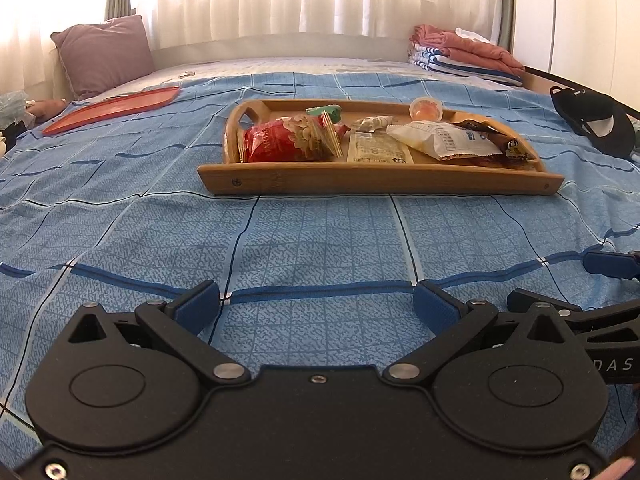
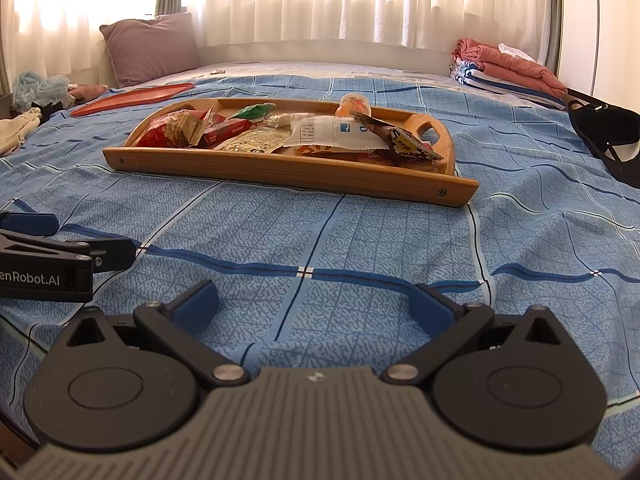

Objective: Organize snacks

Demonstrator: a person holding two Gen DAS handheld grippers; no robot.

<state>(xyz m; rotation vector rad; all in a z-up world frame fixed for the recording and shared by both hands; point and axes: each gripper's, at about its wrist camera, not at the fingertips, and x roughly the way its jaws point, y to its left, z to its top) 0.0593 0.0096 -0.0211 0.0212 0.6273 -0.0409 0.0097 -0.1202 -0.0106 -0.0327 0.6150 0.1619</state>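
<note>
A wooden tray [image 1: 376, 182] [image 2: 280, 170] sits on the blue checked bedspread, holding several snack packets. Among them are a red nut bag [image 1: 288, 142] [image 2: 168, 132], a white packet [image 1: 444, 138] [image 2: 332, 132], a brown wrapper [image 1: 508, 146] [image 2: 404, 140], a green packet [image 1: 324, 111] [image 2: 254, 111] and an orange jelly cup [image 1: 426, 109] [image 2: 354, 105]. My left gripper [image 1: 318, 300] rests low on the bed well short of the tray, open and empty. My right gripper [image 2: 314, 300] lies beside it, also open with nothing between its fingers.
An orange-red tray [image 1: 116, 108] [image 2: 136, 96] lies at the far left near a mauve pillow [image 1: 104, 54] [image 2: 154, 46]. Folded towels [image 1: 468, 56] [image 2: 508, 68] are stacked at the far right. A black cap [image 1: 592, 120] [image 2: 608, 136] lies at the right edge.
</note>
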